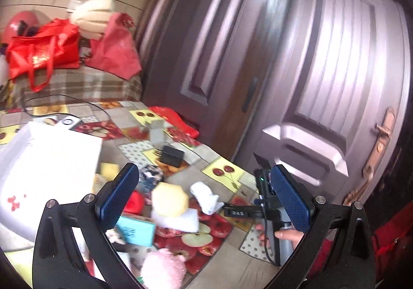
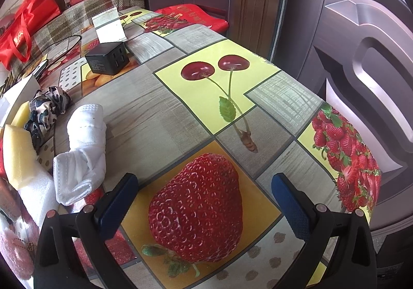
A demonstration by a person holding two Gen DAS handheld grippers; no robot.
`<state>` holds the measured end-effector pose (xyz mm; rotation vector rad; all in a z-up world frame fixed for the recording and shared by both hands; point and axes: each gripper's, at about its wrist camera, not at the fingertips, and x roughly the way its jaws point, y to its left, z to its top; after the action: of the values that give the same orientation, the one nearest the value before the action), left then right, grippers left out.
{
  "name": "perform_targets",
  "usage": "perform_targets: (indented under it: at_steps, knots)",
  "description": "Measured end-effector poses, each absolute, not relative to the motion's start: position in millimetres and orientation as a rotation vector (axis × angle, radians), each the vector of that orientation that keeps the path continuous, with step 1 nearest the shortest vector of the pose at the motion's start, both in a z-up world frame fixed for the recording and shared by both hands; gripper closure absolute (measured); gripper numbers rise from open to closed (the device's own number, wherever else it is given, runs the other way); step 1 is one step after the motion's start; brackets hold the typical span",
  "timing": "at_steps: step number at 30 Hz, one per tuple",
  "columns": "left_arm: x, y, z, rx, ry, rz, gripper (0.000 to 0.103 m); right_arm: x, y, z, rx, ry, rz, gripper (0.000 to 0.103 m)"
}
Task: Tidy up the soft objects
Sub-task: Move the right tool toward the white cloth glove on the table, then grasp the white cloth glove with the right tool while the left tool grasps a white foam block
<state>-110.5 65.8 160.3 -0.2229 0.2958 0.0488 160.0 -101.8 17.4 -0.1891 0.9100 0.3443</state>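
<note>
Table (image 2: 180,113), fruit-print cloth: black charger (image 2: 107,58), patterned scrunchie (image 2: 49,105), yellow sponge (image 2: 20,154). White rolled cloth (image 2: 85,149) left of right gripper (image 2: 204,206); left gripper (image 1: 204,198) above clutter. Both wide open, empty.

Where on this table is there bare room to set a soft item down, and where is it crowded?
Free: the tablecloth stretch from the black charger past the printed cherries to the door-side edge, right of the white rolled cloth. Crowded: the left side, where yellow sponge, patterned scrunchie and white foam bunch together.
</note>
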Motion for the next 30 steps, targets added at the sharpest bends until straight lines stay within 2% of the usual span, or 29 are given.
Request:
perform_targets:
  at_steps: [4,7,12,15,20,22,23,24,25,27,28,30]
  knots:
    - [-151.9,90.7,143.7,-0.214,0.312,0.29,0.0,158.6,-107.6,20.9,-0.15,0.894,0.373,0.0]
    - [-163.4,91.9,104.4,-0.165,0.438,0.344,0.0,153.0,-122.7,33.1,-0.036,0.83,0.49,0.0]
    - [-157.7,81.1,48.4,-0.094,0.684,0.382,0.0,134.4,-152.7,68.3,0.143,0.539,0.843,0.0]
    - [-145.2,80.3,35.9,-0.112,0.769,0.363,0.001,136.6,-135.1,76.7,0.021,0.585,0.929,0.0]
    - [-127.0,77.5,23.9,-0.082,0.845,0.356,0.01,138.7,-93.9,68.9,-0.153,0.684,0.961,0.0]
    - [-121.4,81.1,17.8,-0.109,0.874,0.351,0.027,142.9,-78.0,63.0,-0.189,0.717,0.956,0.001]
    - [-118.3,83.9,14.8,-0.122,0.891,0.351,0.03,144.4,-70.8,59.3,-0.22,0.725,0.949,0.004]
    - [-116.4,85.6,12.6,-0.13,0.902,0.35,0.035,146.2,-63.2,55.4,-0.25,0.731,0.936,0.013]
    - [-114.6,86.9,10.8,-0.134,0.912,0.347,0.036,149.2,-56.5,50.5,-0.277,0.745,0.922,0.025]
    - [-110.8,88.6,8.7,-0.136,0.926,0.347,0.036,156.9,-46.3,39.5,-0.297,0.798,0.92,0.04]
    - [-108.2,88.6,8.6,-0.14,0.928,0.344,0.036,161.6,-41.7,33.8,-0.299,0.831,0.923,0.045]
    - [-101.6,88.1,7.4,-0.145,0.935,0.336,0.036,165.5,-35.7,25.0,-0.301,0.87,0.928,0.045]
